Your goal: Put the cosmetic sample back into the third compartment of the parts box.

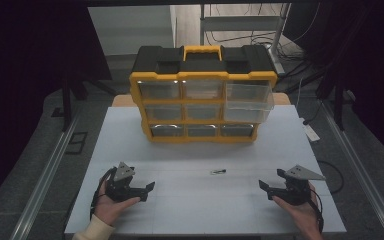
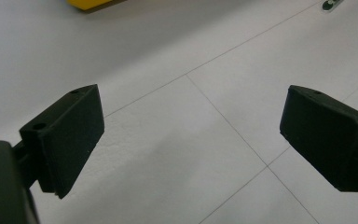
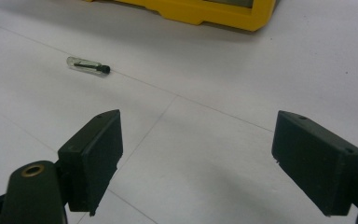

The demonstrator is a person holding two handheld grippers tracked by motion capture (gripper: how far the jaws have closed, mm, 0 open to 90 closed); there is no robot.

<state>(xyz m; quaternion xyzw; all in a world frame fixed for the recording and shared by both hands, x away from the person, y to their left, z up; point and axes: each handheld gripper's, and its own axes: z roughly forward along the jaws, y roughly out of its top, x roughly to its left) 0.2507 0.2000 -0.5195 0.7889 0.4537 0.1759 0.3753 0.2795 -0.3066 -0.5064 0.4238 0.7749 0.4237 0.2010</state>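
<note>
2 grippers rest low over the white desk (image 1: pixel 130 135), 1 in each of my hands, and both stand wide open with nothing between the jaws: the left gripper (image 1: pixel 149 189) at the near left, the right gripper (image 1: pixel 264 187) at the near right. Between them, a little farther out, lies the small glass vial (image 1: pixel 218 171) with a black cap, alone on the desk and well short of the yellow drawer organizer (image 1: pixel 202 100), whose top-right drawer (image 1: pixel 249 102) sits pulled out.

From the right gripper view the vial (image 3: pixel 88 66) lies flat on its side, its long axis running roughly crosswise to my jaws, clear body to the left and black cap to the right.

I judge it light, stiff, smooth and breakable, and round enough to roll away at a nudge. I would pinch it across the middle of the glass body, jaws square to the long axis, and close gently.
</note>
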